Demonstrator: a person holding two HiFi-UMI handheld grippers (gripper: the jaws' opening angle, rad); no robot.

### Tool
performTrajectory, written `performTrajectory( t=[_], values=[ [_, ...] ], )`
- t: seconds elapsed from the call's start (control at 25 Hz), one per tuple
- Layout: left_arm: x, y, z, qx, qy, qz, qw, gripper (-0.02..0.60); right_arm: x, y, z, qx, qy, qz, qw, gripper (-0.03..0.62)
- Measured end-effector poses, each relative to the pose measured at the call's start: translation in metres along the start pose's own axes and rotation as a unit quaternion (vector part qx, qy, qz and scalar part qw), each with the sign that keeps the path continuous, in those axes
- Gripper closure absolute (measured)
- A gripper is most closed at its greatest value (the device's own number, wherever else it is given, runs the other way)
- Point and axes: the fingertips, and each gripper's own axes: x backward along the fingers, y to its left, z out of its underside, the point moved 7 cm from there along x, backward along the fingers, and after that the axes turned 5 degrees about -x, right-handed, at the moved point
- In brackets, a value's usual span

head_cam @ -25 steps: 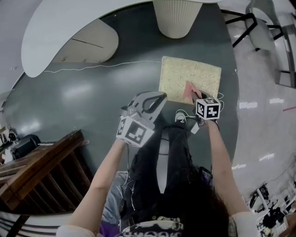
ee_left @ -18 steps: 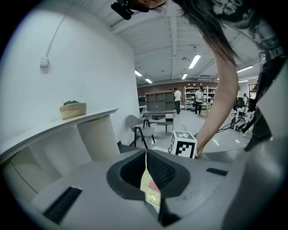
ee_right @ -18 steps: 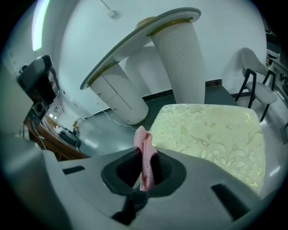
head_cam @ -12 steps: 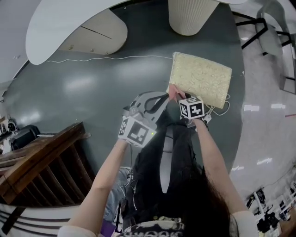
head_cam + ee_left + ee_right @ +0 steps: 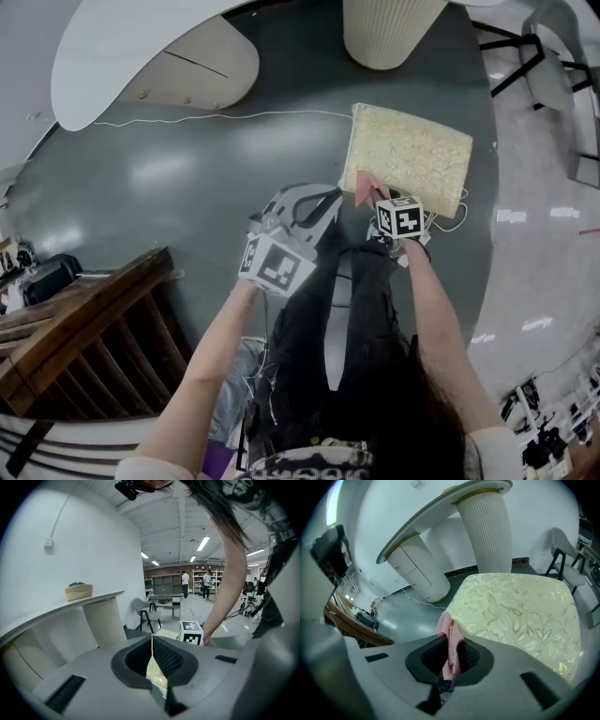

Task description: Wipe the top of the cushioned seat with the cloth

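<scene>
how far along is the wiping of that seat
Done: the pink cloth is clamped in the right gripper. In hand: the cloth sits at the near left corner of the cream floral cushioned seat. Left: likely most of the top, though no wiped area can be told apart. The left gripper is shut and empty, off the seat.

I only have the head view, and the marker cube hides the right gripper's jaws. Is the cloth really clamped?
Observer: Yes, the right gripper is shut on the pink cloth.
Operator: Where on the seat?
Observer: At a corner of the cushioned seat; its floral top stretches ahead of the jaws.
Operator: And the left gripper?
Observer: The left gripper is shut, with nothing between its jaws.
</scene>
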Motion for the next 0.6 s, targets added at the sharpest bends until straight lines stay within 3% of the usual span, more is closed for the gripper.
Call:
performTrajectory(
  t=[0.6],
  values=[
    [-0.061,-0.033,-0.041,-0.023,-0.019,0.058,0.9979,0.575,0.091,-0.145,0.053,-0.102,-0.016,0.116,0.988,0.586]
  ],
)
